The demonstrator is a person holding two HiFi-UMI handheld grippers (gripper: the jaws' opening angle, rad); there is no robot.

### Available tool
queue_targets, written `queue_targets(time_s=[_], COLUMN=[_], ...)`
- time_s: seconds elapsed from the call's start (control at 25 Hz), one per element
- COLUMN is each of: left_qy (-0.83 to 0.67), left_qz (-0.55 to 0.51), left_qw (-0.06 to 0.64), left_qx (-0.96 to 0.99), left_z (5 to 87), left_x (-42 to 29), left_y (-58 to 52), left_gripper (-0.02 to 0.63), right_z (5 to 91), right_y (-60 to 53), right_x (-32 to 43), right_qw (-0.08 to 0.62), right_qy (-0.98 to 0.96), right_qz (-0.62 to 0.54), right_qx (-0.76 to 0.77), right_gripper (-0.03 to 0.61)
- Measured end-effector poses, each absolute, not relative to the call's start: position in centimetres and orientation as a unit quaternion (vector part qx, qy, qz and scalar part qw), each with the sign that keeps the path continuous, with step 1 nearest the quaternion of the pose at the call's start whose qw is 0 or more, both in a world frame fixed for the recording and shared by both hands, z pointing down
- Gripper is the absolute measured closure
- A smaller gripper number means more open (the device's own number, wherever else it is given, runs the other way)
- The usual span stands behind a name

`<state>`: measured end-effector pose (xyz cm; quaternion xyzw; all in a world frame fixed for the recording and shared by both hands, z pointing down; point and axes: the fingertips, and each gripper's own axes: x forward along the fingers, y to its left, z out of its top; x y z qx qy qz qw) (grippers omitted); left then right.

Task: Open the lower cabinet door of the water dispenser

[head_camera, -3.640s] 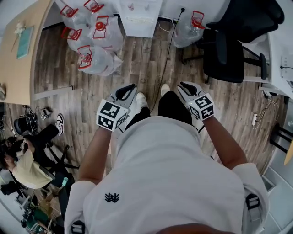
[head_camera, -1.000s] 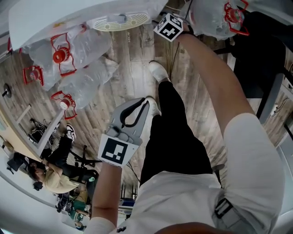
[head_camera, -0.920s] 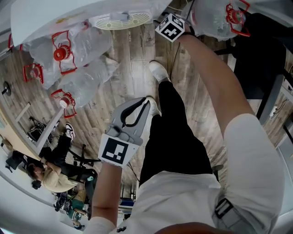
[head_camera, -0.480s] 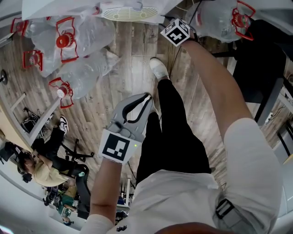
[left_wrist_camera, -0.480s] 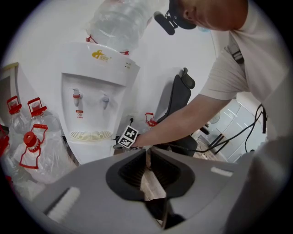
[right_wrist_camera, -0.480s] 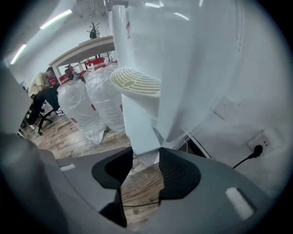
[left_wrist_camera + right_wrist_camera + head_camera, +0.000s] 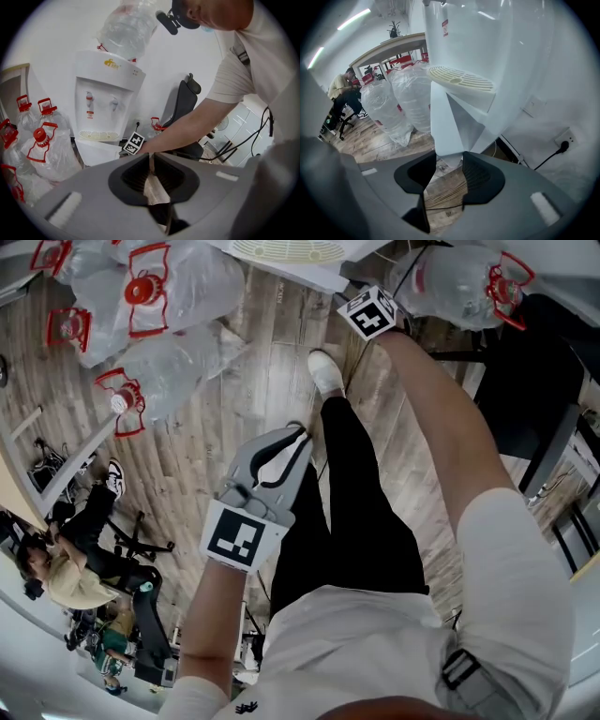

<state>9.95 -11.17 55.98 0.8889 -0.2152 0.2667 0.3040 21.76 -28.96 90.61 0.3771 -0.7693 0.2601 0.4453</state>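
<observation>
The white water dispenser (image 7: 105, 101) stands against the wall with a bottle (image 7: 127, 28) upside down on top. Its lower cabinet door (image 7: 446, 123) is swung out from the body. My right gripper (image 7: 450, 158) is shut on the door's lower free corner. In the head view only its marker cube (image 7: 372, 313) shows beside the door's edge (image 7: 314, 274); the jaws are hidden there. My left gripper (image 7: 297, 433) hangs shut and holds nothing, above the knee and well short of the dispenser.
Several water bottles with red handles (image 7: 169, 306) lie left of the dispenser, and another (image 7: 469, 282) to its right. A black office chair (image 7: 530, 352) stands at the right. A person (image 7: 66, 568) sits at the left. A wall socket (image 7: 564, 146) with a cable is behind the dispenser.
3.6 s ago both grippers hung in front of the upright body. Over the last second the right gripper has stayed on the door's edge and drifted slightly back; the left has barely moved.
</observation>
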Motion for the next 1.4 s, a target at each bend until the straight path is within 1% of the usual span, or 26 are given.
queue_targets(time_s=[0.6,0.76,1.32,1.4], left_qy=[-0.26,-0.277,-0.321,-0.328], left_qz=[0.243,0.234,0.211,0.206], left_qw=[0.306,0.318,0.319,0.319], left_qx=[0.883,0.876,0.866,0.865], left_z=[54.6,54.2,53.2,52.7], left_x=[4.9,3.3,0.3,-0.5], left_y=[-9.5,-8.9,-6.2,-5.9], left_gripper=[0.554,0.554,0.554,0.554], right_z=[89.8,89.4,89.0,88.7], right_y=[-25.5,-24.4,-21.1,-20.6], right_x=[17.7,16.6,11.0,9.8], right_qw=[0.452,0.461,0.463,0.466], right_qy=[-0.753,-0.753,-0.766,-0.768], right_qz=[0.278,0.273,0.282,0.282], right_qx=[0.389,0.382,0.344,0.338], right_gripper=[0.41,0.416,0.416,0.423])
